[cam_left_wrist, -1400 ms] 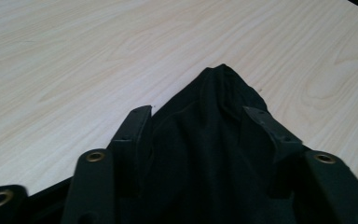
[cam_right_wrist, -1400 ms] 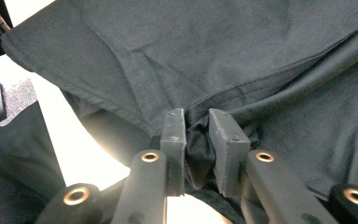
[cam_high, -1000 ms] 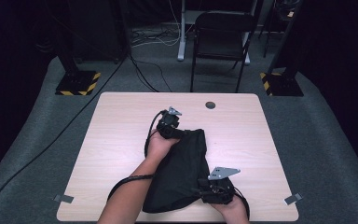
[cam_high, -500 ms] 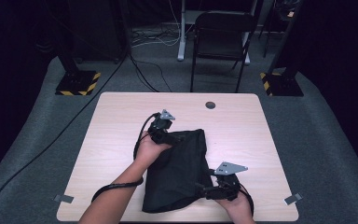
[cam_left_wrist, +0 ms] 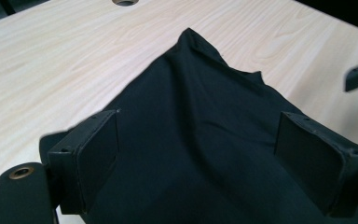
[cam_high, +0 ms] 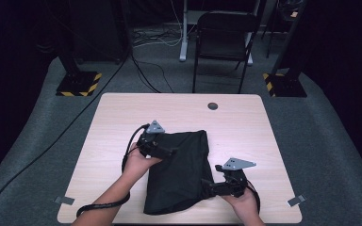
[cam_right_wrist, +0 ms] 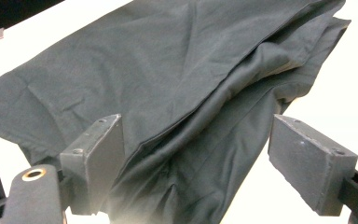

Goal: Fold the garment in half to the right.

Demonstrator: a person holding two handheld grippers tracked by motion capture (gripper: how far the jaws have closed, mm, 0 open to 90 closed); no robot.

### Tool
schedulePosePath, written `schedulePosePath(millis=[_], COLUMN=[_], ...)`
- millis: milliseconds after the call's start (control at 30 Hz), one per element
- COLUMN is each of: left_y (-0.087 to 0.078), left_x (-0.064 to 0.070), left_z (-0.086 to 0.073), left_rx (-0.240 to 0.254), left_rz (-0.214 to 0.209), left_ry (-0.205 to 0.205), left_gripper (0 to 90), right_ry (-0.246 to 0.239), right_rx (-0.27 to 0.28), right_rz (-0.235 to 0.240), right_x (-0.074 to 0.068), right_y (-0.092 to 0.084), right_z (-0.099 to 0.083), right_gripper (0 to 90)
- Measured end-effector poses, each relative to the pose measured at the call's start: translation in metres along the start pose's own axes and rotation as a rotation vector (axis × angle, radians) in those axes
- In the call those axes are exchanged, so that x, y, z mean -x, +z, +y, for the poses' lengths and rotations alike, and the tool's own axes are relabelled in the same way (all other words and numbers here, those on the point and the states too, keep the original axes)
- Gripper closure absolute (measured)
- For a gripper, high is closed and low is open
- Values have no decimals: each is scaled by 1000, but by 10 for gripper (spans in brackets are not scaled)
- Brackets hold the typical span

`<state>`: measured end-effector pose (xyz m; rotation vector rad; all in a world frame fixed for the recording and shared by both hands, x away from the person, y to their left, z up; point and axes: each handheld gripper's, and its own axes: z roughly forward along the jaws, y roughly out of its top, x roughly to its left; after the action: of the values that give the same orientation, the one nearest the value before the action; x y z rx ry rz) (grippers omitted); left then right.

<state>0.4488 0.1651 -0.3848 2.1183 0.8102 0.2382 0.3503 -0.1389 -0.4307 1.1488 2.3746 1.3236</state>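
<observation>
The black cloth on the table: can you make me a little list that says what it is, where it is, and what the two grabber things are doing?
thing: black folded fabric cloth, lying flat and rumpled
place: on the light wooden table, toward the person's side
left hand-held gripper: over the cloth's far left corner, jaws just opened, wide apart, cloth below them and not pinched
right hand-held gripper: at the cloth's near right edge, jaws just opened, wide apart, cloth not pinched
also on table: round hole near the far edge
behind table: black folding chair
</observation>
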Motion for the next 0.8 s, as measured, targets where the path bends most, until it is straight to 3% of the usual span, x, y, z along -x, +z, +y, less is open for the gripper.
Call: schedulePosePath(millis=[233,533,800], left_y=[-19,-34,-43], left_x=[-1,-12,-25], left_z=[-22,-48,-70], left_rx=[17,59,66], left_rz=[6,10,69], left_ry=[-22,-110,-157], left_gripper=[134,124,120], right_ry=[18,55,84], right_rx=[14,7,-15], right_rz=[-21,-40,-65], right_x=[8,19,28], right_y=[-3,-5,-3], right_z=[3,2,-2], right_gripper=[157,128,122])
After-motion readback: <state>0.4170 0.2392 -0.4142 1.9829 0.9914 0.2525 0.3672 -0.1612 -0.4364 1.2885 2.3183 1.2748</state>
